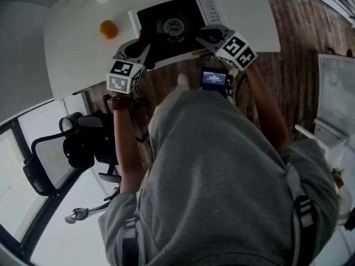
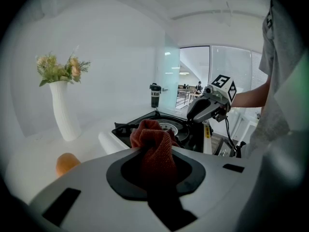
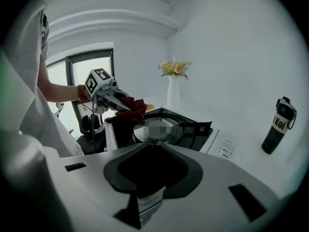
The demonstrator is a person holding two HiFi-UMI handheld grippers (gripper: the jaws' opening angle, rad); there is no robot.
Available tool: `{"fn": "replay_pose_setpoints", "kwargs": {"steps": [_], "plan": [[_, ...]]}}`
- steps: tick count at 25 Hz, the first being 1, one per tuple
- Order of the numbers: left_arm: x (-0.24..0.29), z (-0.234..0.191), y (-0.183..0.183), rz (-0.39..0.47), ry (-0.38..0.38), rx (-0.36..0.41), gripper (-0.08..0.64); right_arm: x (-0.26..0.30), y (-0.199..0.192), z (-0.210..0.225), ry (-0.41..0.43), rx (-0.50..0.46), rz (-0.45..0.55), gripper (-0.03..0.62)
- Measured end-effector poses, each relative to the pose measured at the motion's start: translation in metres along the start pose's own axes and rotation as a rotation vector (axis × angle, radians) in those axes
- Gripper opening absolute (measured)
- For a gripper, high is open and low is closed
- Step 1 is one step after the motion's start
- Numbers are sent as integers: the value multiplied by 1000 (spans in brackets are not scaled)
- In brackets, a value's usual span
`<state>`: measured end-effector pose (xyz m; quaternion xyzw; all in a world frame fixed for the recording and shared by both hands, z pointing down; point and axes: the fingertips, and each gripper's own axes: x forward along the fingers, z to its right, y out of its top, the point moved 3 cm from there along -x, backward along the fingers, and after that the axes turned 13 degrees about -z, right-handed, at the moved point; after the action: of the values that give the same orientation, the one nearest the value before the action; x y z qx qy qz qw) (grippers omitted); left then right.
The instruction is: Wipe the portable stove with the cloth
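Left gripper [image 1: 137, 46]: jaws clamped on a bunched, rust-red cloth [image 2: 153, 146] of nubbly ribbed weave, at the stove's [image 1: 155, 15] left edge. Stove: flat black rectangular top, round central burner, on a smooth white table [image 1: 77, 49]. Right gripper [image 3: 150, 149]: jaws closed together, empty, by the stove's near right edge.

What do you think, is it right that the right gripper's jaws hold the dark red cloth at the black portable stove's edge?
No. The jaws of the left gripper hold the dark red woven cloth at the black portable stove's edge, not those of the right gripper; the left gripper view shows it.
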<state>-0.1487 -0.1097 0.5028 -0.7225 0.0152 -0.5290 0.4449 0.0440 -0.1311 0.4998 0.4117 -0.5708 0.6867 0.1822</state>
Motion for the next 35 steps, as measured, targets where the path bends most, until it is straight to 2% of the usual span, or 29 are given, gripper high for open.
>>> {"fn": "replay_pose_setpoints", "kwargs": {"steps": [6, 11, 14, 18, 20, 23, 26, 28, 31, 35], "plan": [[-6, 15, -6, -49, -46, 22, 95, 2, 0, -1, -7, -15, -13, 74], [-11, 20, -10, -57, -81, 4, 94, 0, -1, 2, -5, -9, -18, 75], [-21, 22, -14, -47, -88, 26, 95, 0, 0, 0, 12, 2, -11, 80], [-45, 18, -6, 89, 23, 45, 97, -8, 2, 1, 65, 18, 68, 80], [-56, 23, 4, 189, 19, 29, 98, -22, 10, -1, 106, 44, 167, 83], [-77, 37, 30, 393, -55, 35, 98, -48, 31, -8, 163, 55, 338, 147], [-97, 54, 57, 582, -120, 81, 99, -76, 55, -17, 242, 73, 499, 158], [-107, 66, 70, 649, -157, 115, 100, -90, 69, -26, 356, 130, 580, 211], [-118, 87, 84, 714, -242, 180, 103, -99, 84, -44, 531, 188, 639, 240], [-127, 114, 97, 790, -369, 246, 107, -101, 95, -66, 710, 210, 677, 251]]}}
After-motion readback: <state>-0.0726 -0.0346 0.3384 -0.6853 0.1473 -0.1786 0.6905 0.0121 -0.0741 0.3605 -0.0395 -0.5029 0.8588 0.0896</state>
